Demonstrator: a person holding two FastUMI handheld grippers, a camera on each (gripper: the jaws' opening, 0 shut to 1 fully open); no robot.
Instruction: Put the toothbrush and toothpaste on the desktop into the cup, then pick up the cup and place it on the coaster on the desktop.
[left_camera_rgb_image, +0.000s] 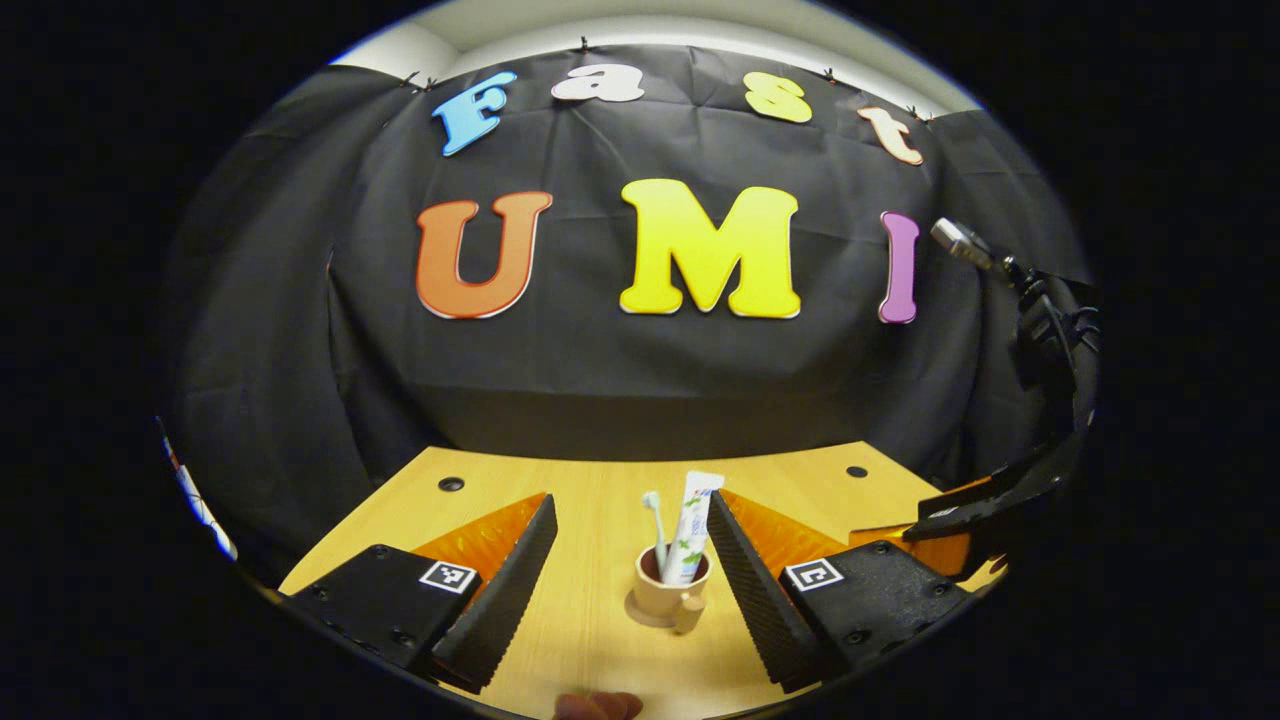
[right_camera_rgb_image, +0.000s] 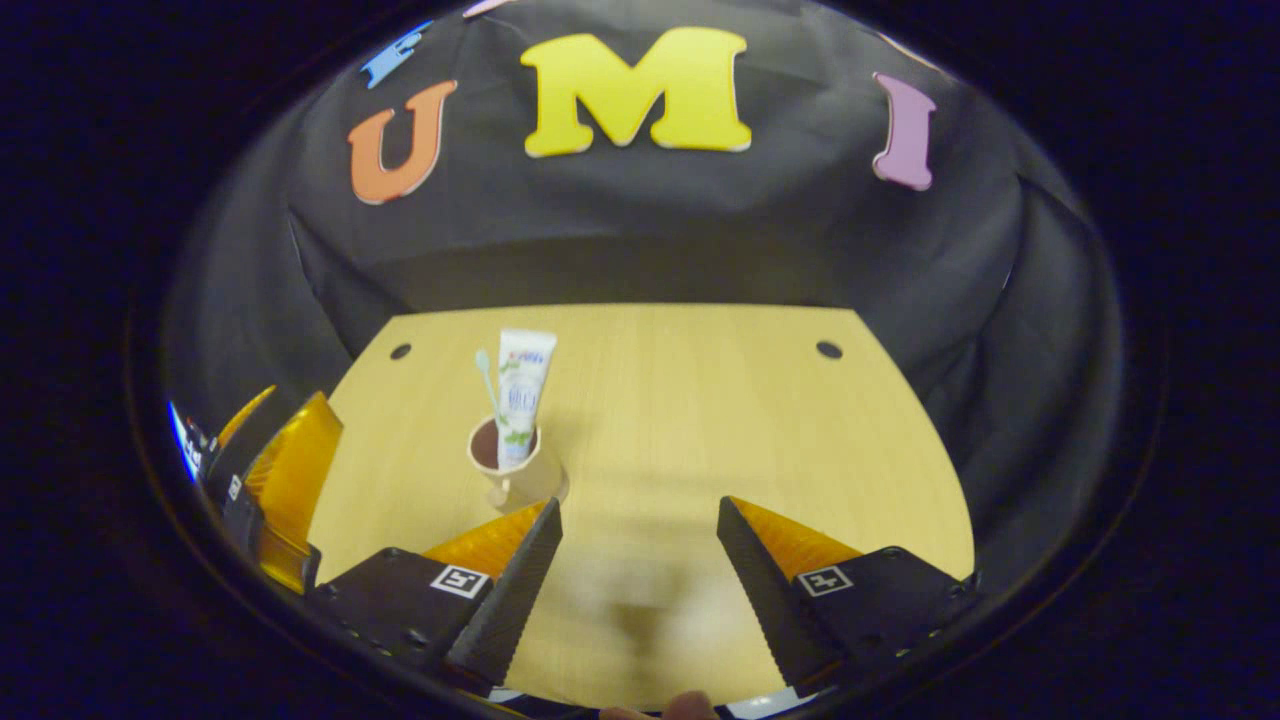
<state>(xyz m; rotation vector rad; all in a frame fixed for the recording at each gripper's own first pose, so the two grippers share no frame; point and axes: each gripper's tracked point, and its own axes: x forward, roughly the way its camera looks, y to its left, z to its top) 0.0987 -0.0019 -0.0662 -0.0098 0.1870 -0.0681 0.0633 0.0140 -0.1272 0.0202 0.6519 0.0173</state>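
While both grippers hang apart from it, the cup (left_camera_rgb_image: 672, 583) stands upright on the coaster (left_camera_rgb_image: 645, 609) on the wooden desktop (left_camera_rgb_image: 590, 640), with the toothbrush (left_camera_rgb_image: 655, 525) and the toothpaste tube (left_camera_rgb_image: 692, 527) both standing inside it. Toothbrush sits left of the tube, head up; tube leans slightly, flat end up. Cup has a small handle facing the near side.

Left gripper view: left gripper (left_camera_rgb_image: 631, 535) has its fingers spread wide, nothing between them but air; the cup sits on the desk beyond, seen between the two fingers, closer to the right one, not touching either. Right gripper's body shows at the far right edge (left_camera_rgb_image: 985, 505), above the desk, well apart from the cup. A fingertip of the person (left_camera_rgb_image: 598, 706) shows at the bottom edge.

Right gripper view: right gripper (right_camera_rgb_image: 640, 520) also spread wide, holding nothing. Cup (right_camera_rgb_image: 512, 462) with toothbrush (right_camera_rgb_image: 486, 377) and toothpaste tube (right_camera_rgb_image: 521, 396) sits to the left, just beyond the left finger's tip, no contact visible. Coaster under the cup is hard to make out from this side. Left gripper's body shows at the left edge (right_camera_rgb_image: 270, 480), near the desktop's (right_camera_rgb_image: 700, 420) left side. Two small dark holes near the desk's far corners (right_camera_rgb_image: 829, 349).
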